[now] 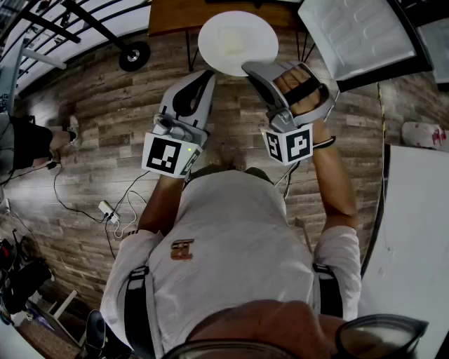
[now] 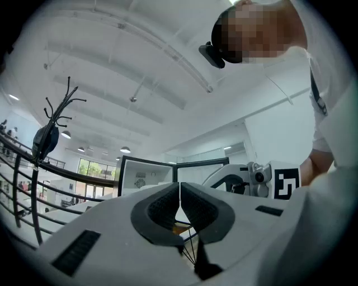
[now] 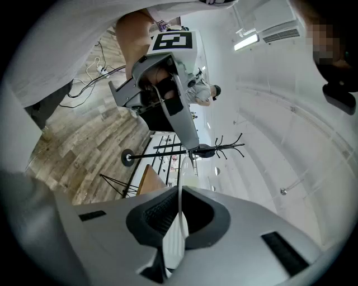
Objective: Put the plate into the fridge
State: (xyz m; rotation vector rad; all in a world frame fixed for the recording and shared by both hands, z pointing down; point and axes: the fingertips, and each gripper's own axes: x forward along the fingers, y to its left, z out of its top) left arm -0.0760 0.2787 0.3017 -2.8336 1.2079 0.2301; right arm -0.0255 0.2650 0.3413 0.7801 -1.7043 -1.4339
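Observation:
A white plate (image 1: 235, 28) with a pale square patch on it hangs level over the wooden floor, in front of a wooden table (image 1: 175, 17). My right gripper (image 1: 251, 69) is rolled on its side and shut on the plate's near rim. In the right gripper view the plate (image 3: 178, 234) shows edge-on between the pads of the right gripper (image 3: 179, 195). My left gripper (image 1: 209, 73) is beside it with its tips at the plate's near-left rim. Its jaws stand together with nothing between them, as the left gripper view (image 2: 180, 195) shows. The fridge (image 2: 148, 176) stands open ahead.
The open fridge door (image 1: 358, 35) is at the upper right. A coat rack's round base (image 1: 134, 56) is on the floor to the left of the table. Cables and a power strip (image 1: 112, 210) lie at my left. A white surface (image 1: 414, 231) borders the right side.

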